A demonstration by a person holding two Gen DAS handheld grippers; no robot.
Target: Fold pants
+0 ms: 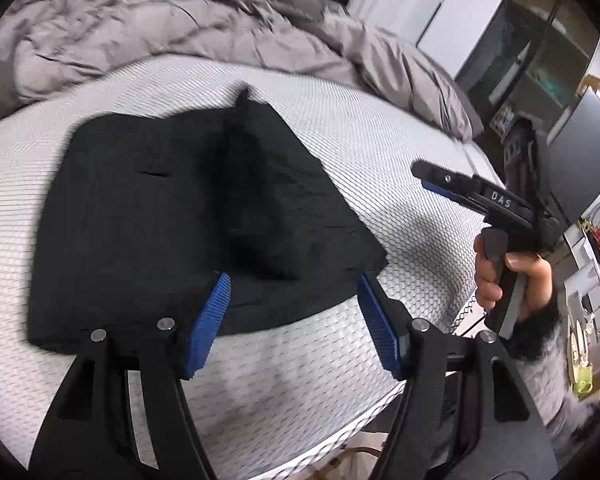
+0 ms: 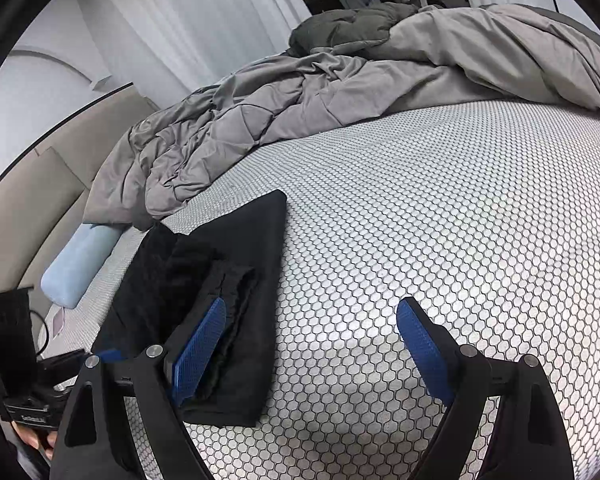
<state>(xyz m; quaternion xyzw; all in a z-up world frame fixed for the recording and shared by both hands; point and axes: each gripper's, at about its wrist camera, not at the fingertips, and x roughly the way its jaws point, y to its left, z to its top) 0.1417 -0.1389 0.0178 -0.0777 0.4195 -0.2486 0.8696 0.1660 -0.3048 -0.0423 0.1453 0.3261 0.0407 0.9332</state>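
Blue ribbed pads stand wide apart on your left tool (image 1: 294,316), gripping nothing, and they hover over the near edge of the bed (image 1: 300,364). The pants (image 1: 188,216) begin right at those tips: the near hem of the black bundle lies just beyond and a little to the left of the gap, so this hand is the nearer one and a short push forward would put a pad on the cloth. Your right tool (image 2: 310,344) is spread open too and holds nothing; in its own view the pants (image 2: 236,292) lie off to its left, with only the left pad over the bundle and the right pad over bare honeycomb cover. Seen from the left wrist, that tool (image 1: 432,178) hangs clear of the right-hand corner of the bundle, apart from it; its pads cannot be read there.

The bundle runs with its long axis from the near edge of the bed away toward the grey duvet (image 2: 300,100). It looks already folded into a compact stack, judging by the layered edges on its left side in the right wrist view. A soft ridge runs down the middle of the top layer, so it is not quite flat. Beyond it lies open bed, then the rumpled duvet along the far side.
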